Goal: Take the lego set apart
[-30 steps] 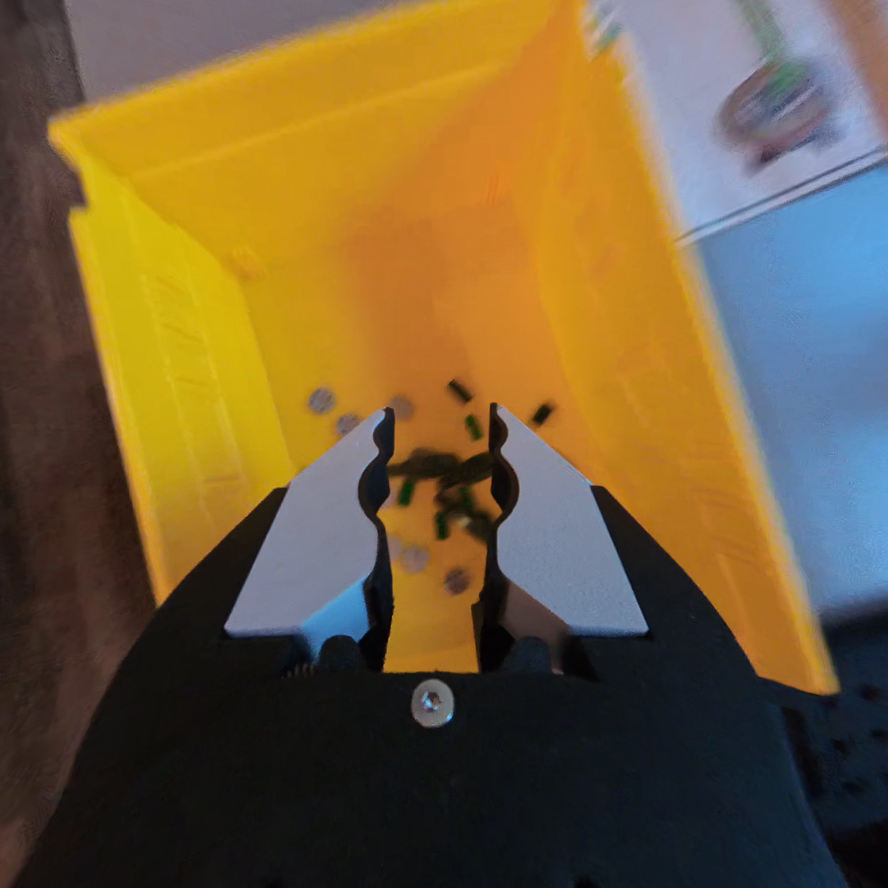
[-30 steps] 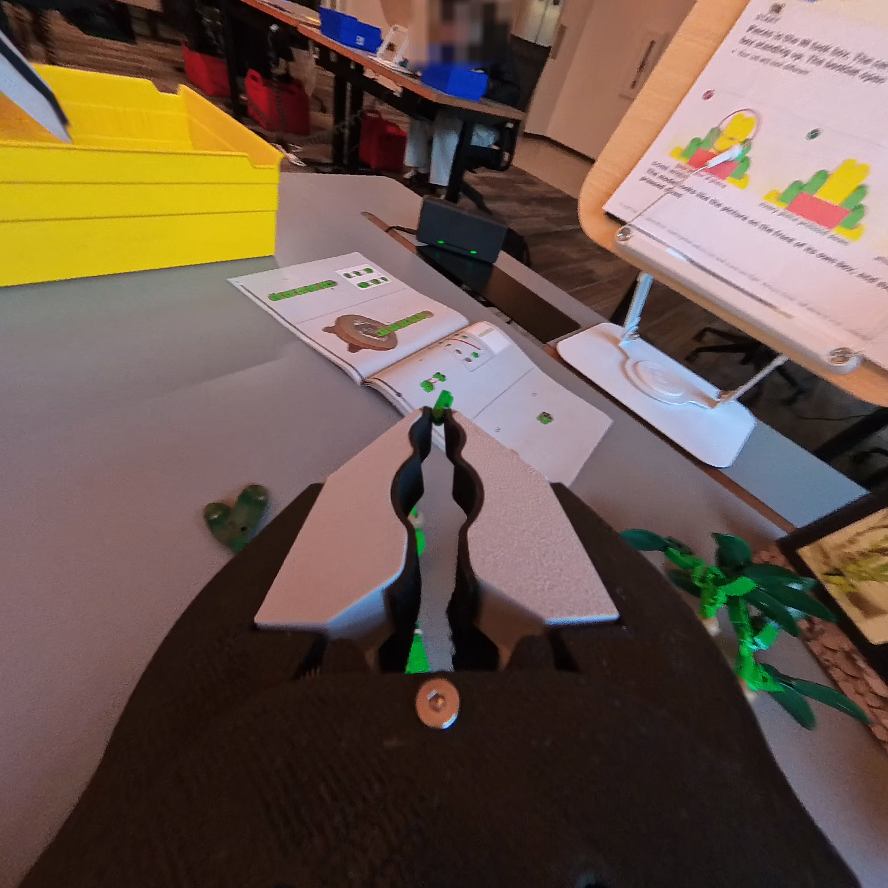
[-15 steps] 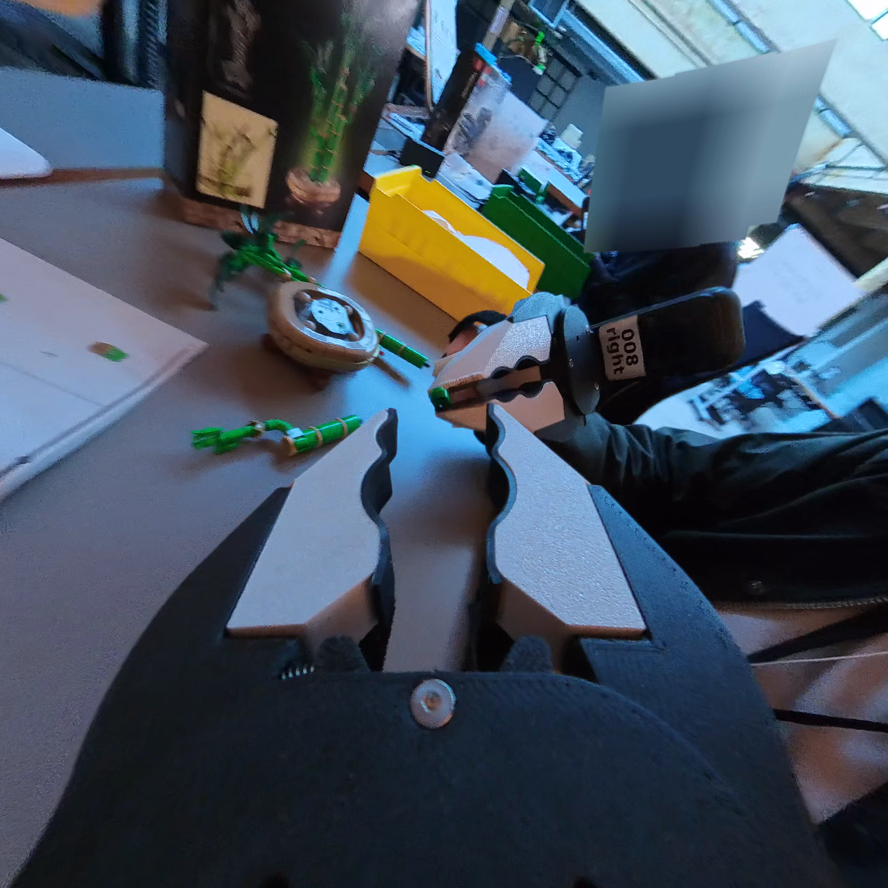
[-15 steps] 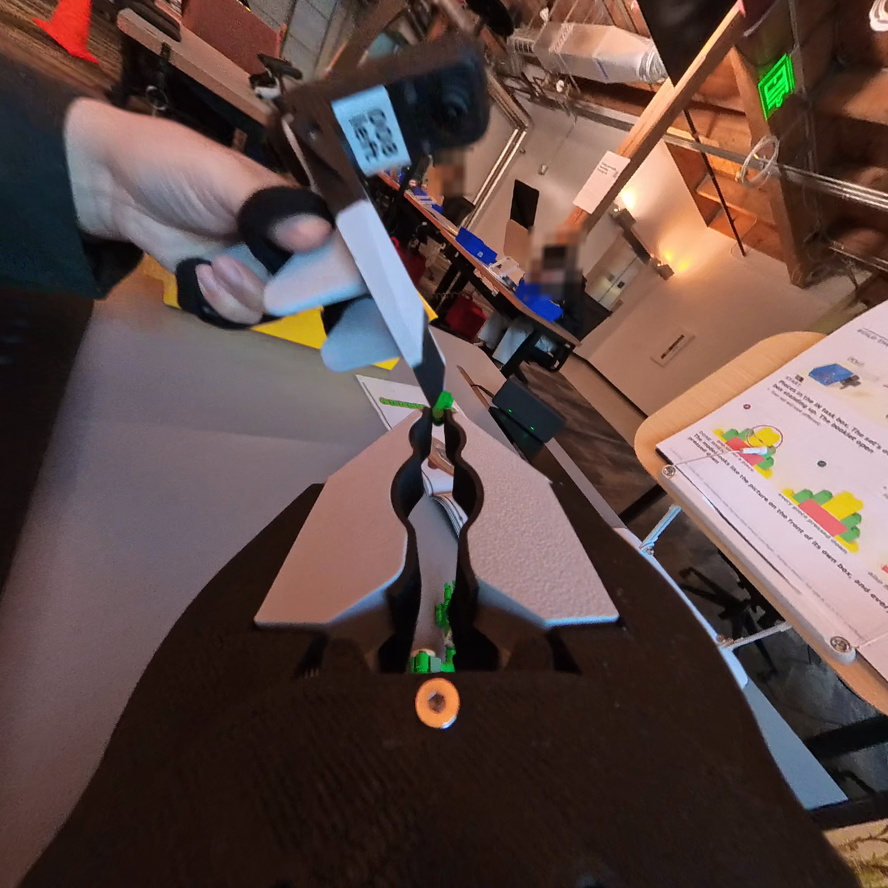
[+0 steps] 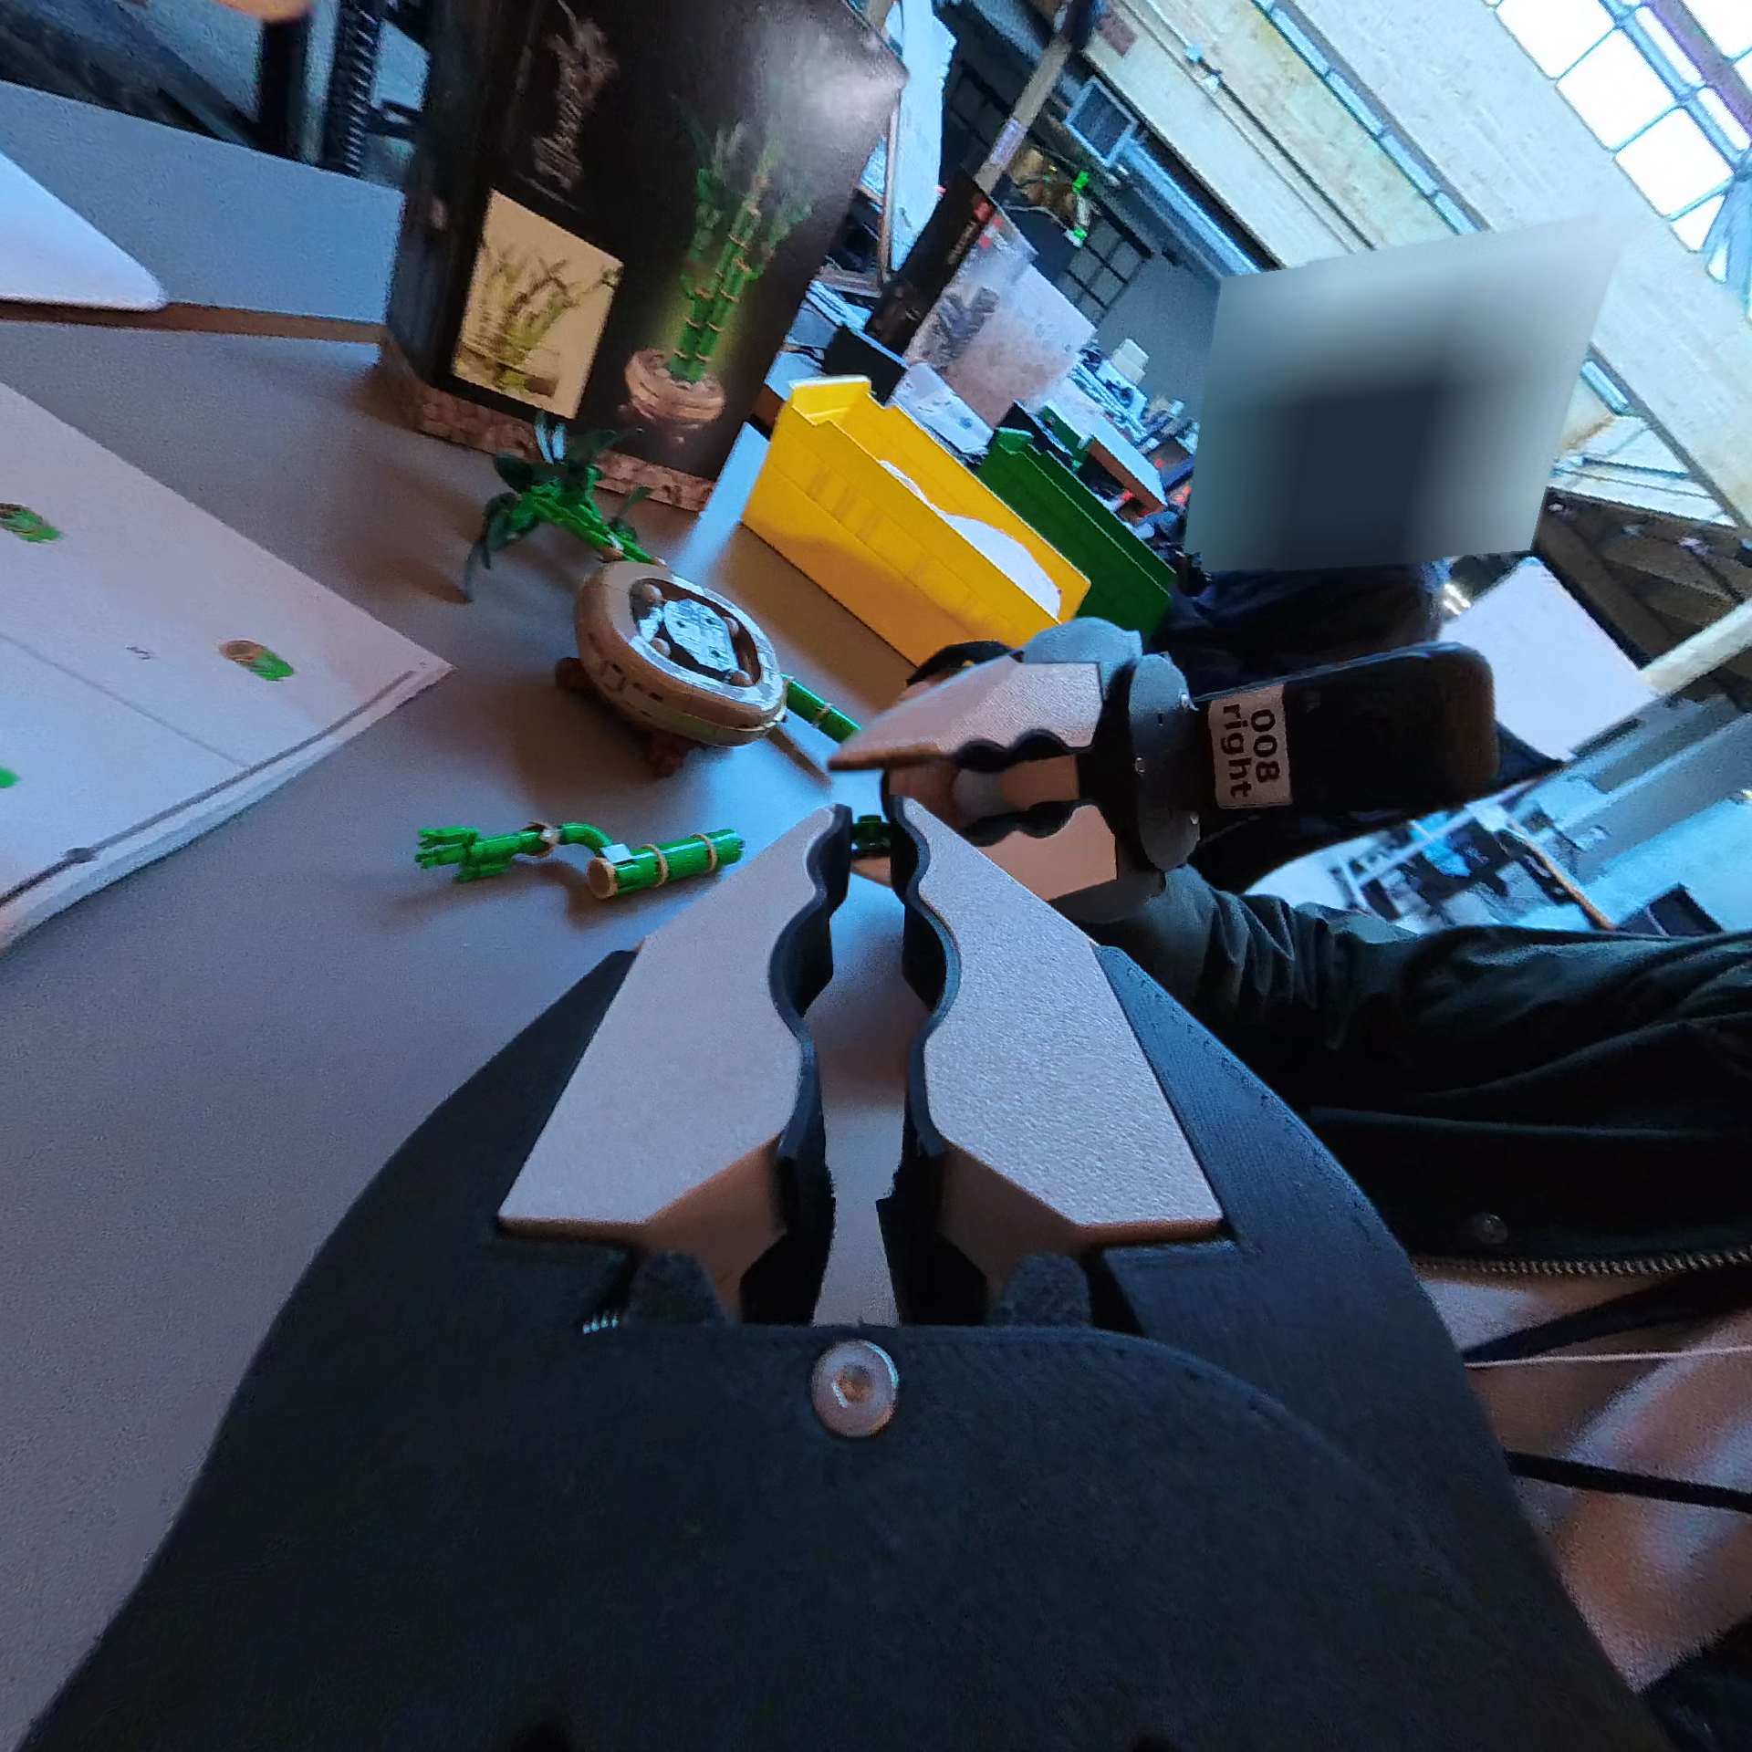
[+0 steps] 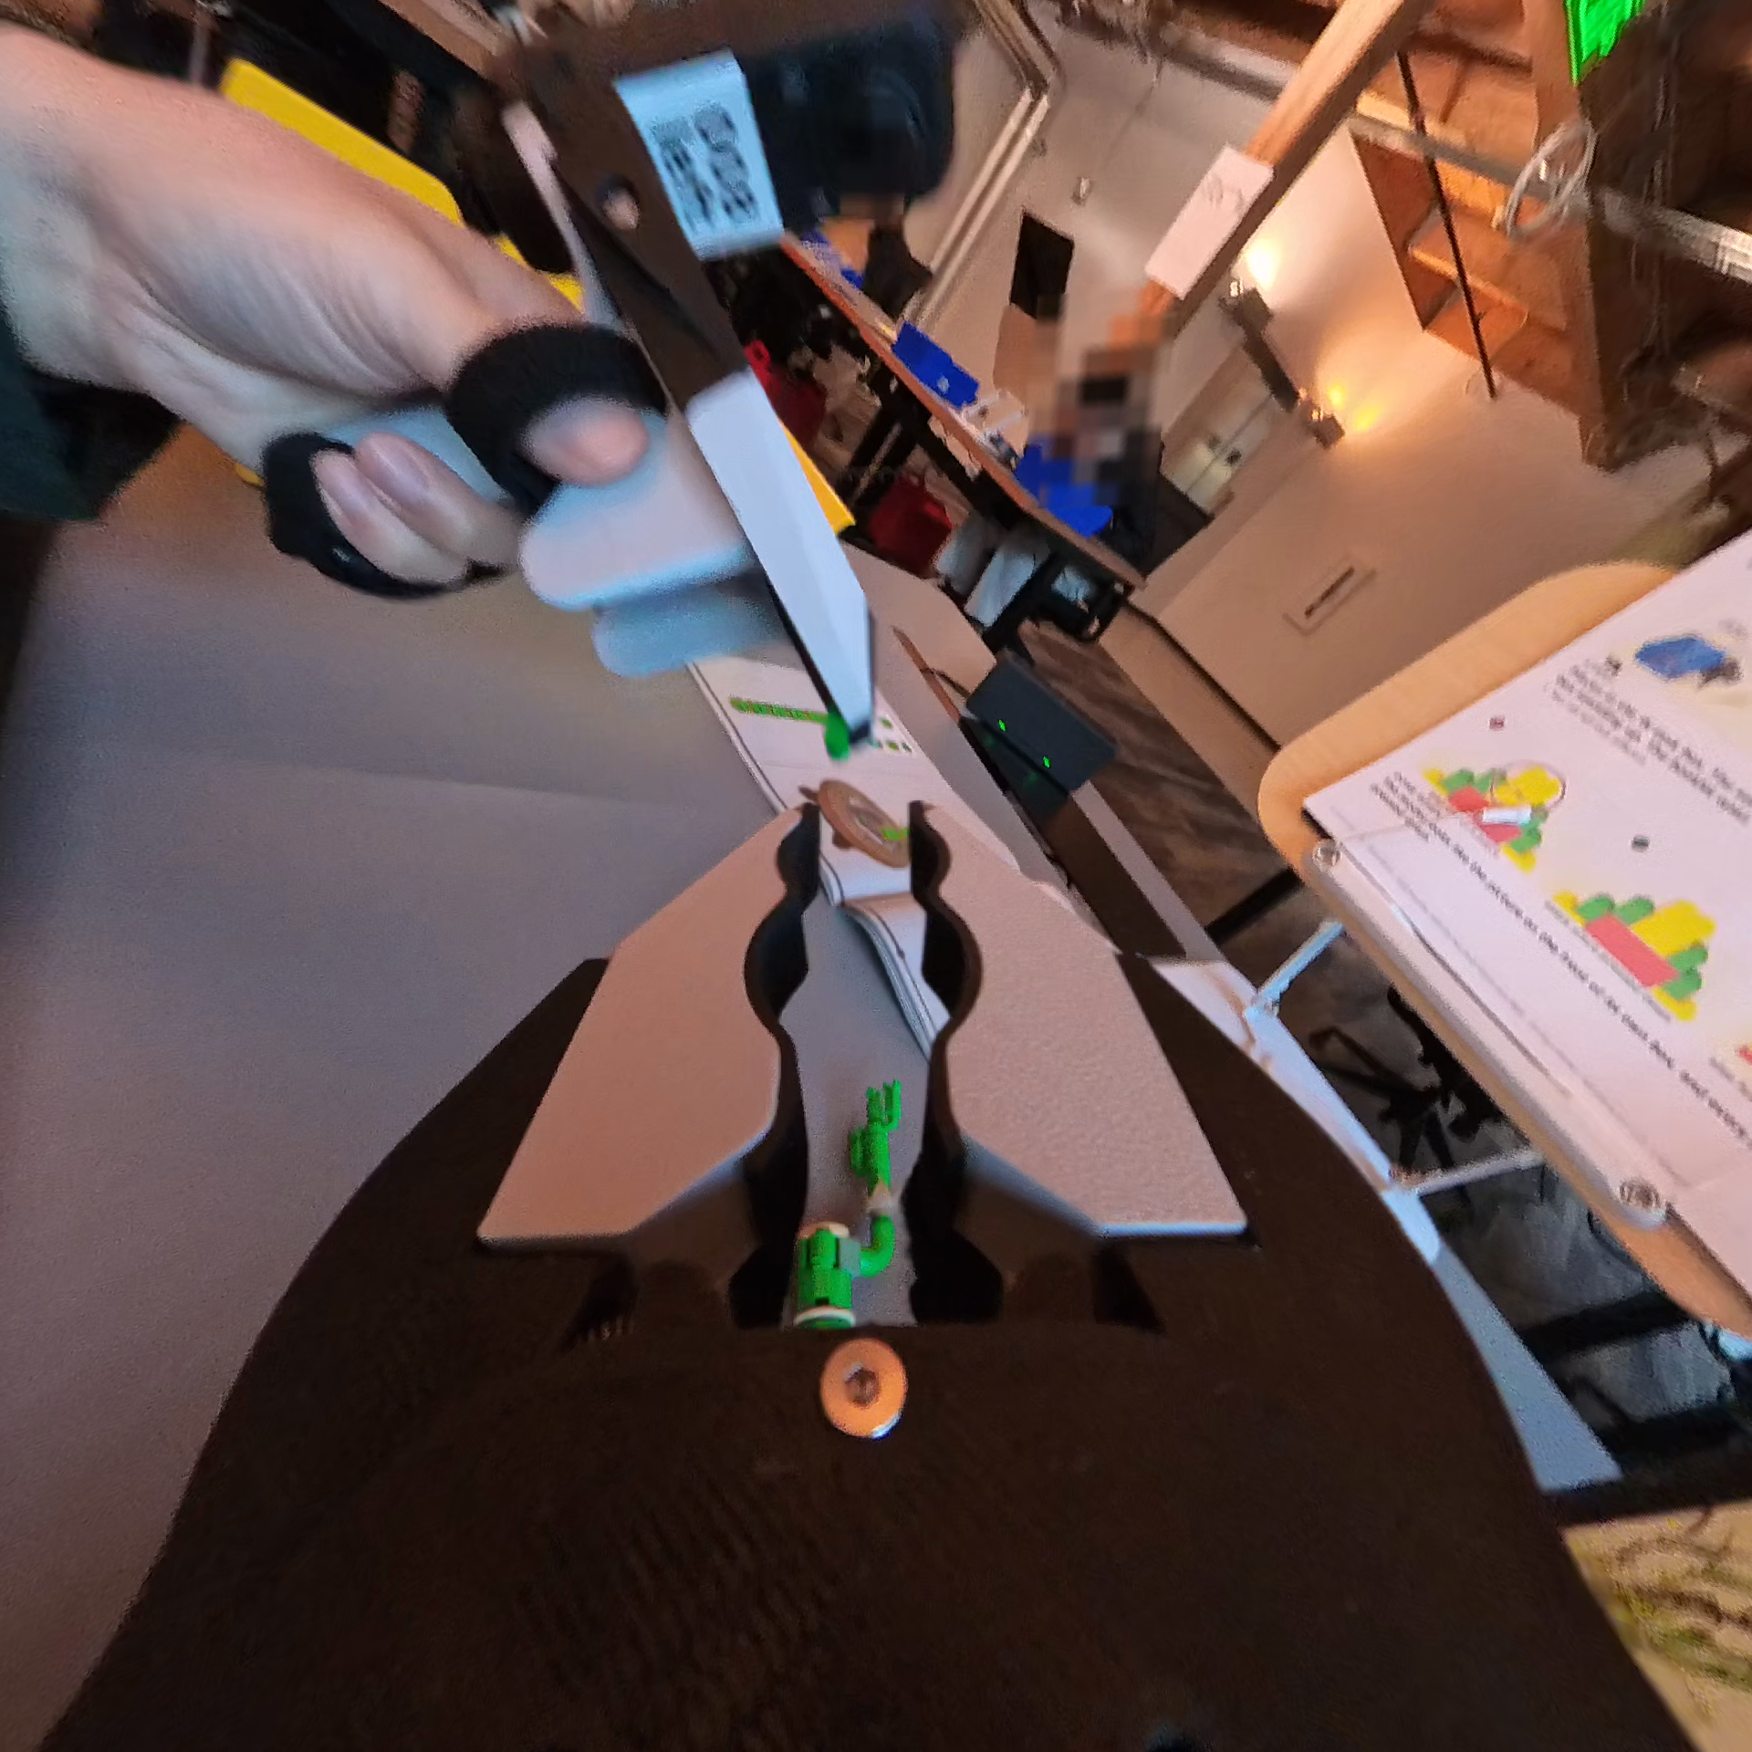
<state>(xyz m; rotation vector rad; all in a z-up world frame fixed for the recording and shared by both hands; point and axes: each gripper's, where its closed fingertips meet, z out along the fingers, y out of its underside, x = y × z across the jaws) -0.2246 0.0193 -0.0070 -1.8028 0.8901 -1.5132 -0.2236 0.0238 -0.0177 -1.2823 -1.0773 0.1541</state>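
Note:
My left gripper is shut on a small green lego piece, pinched at its fingertips; the piece also shows in the right wrist view. My right gripper is open and empty, its tips just below that piece. In the left wrist view it sits right behind my left fingertips. A green bamboo stalk section lies on the grey table, also seen low between my right fingers. A round brown pot base and a leafy green sprig lie beyond it.
The open instruction booklet lies at the left. The dark set box stands at the back, with a yellow bin and a green bin beside it. A sheet on a stand is to the right. Less than 4 cm separates the two grippers' tips. Left tips and right tips are each some 15 cm from the green bamboo stalk section.
My left gripper left the yellow bin, swung over to my right gripper and closed on the small green piece. My right gripper opened and let that piece go.

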